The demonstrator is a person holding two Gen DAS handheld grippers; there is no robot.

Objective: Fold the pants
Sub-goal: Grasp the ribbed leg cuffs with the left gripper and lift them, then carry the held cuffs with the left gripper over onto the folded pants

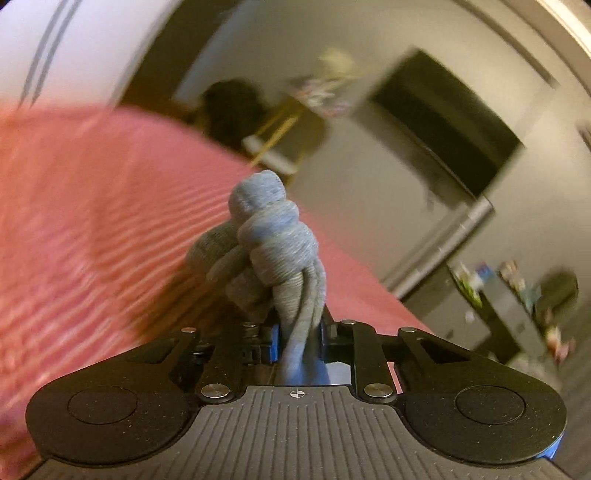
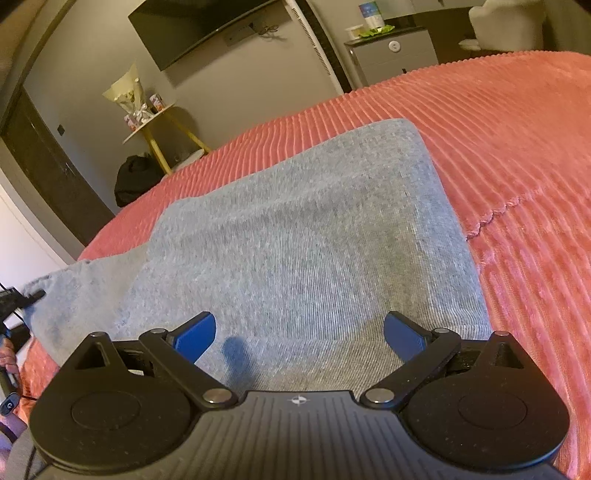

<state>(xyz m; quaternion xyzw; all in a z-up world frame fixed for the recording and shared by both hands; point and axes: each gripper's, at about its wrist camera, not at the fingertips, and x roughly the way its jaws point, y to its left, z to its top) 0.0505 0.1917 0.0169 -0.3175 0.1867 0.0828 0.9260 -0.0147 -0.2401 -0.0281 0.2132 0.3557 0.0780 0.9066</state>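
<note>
The grey pants lie partly folded on the pink ribbed bedspread in the right wrist view. My right gripper is open, its blue pads wide apart just above the near edge of the cloth. In the left wrist view my left gripper is shut on a bunched wad of the grey pants, held up above the bedspread. That view is blurred by motion. The left gripper also shows at the left edge of the right wrist view, gripping a corner of the pants.
A small round table with a bouquet stands beyond the bed. A dark bag lies on the floor under it. A TV hangs on the wall. A grey cabinet stands at the far right.
</note>
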